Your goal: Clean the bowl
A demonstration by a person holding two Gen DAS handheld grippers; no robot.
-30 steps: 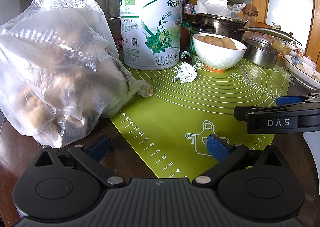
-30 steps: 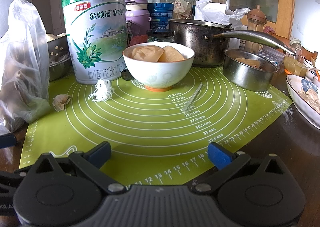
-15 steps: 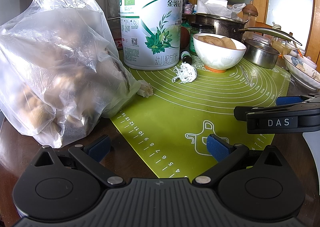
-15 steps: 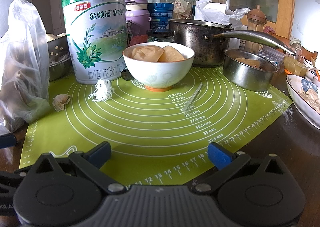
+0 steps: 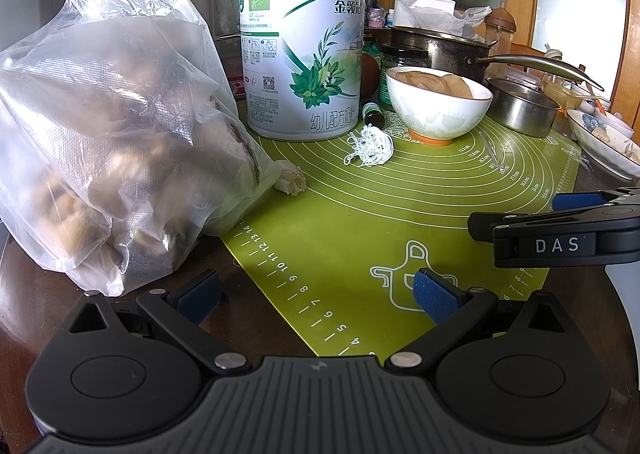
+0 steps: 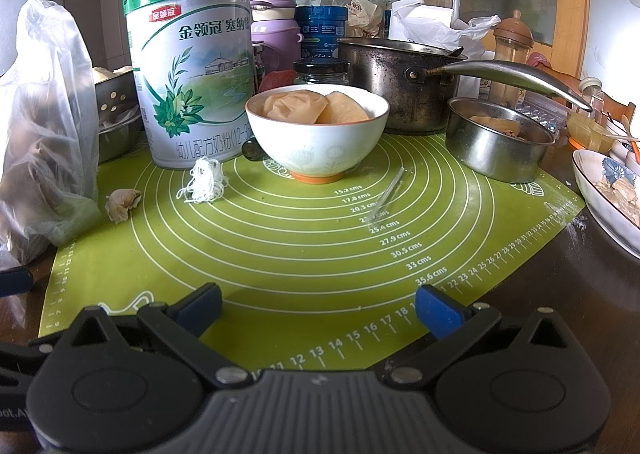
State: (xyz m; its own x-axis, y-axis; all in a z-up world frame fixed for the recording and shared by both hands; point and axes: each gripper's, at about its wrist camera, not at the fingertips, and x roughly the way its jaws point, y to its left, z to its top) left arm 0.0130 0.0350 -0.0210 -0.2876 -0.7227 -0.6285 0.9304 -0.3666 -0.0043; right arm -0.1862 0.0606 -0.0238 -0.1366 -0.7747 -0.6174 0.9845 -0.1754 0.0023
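Observation:
A white bowl (image 6: pixel 318 135) with an orange foot stands upright on the green mat (image 6: pixel 304 250), holding pale brown pieces. The left wrist view shows the same bowl (image 5: pixel 438 109) at the mat's far side. My right gripper (image 6: pixel 318 308) hovers open over the mat's near edge, well short of the bowl, nothing between its fingers. My left gripper (image 5: pixel 316 294) is open too, at the mat's left corner. The right gripper (image 5: pixel 560 234) appears side-on at the right of the left wrist view.
A tall green-lidded tin (image 6: pixel 192 85) stands left of the bowl, a string tangle (image 6: pixel 204 181) before it. A full plastic bag (image 5: pixel 108 141) fills the left. A long-handled pot (image 6: pixel 400 85), a steel dish (image 6: pixel 496 141) and a plate (image 6: pixel 608 193) crowd the right.

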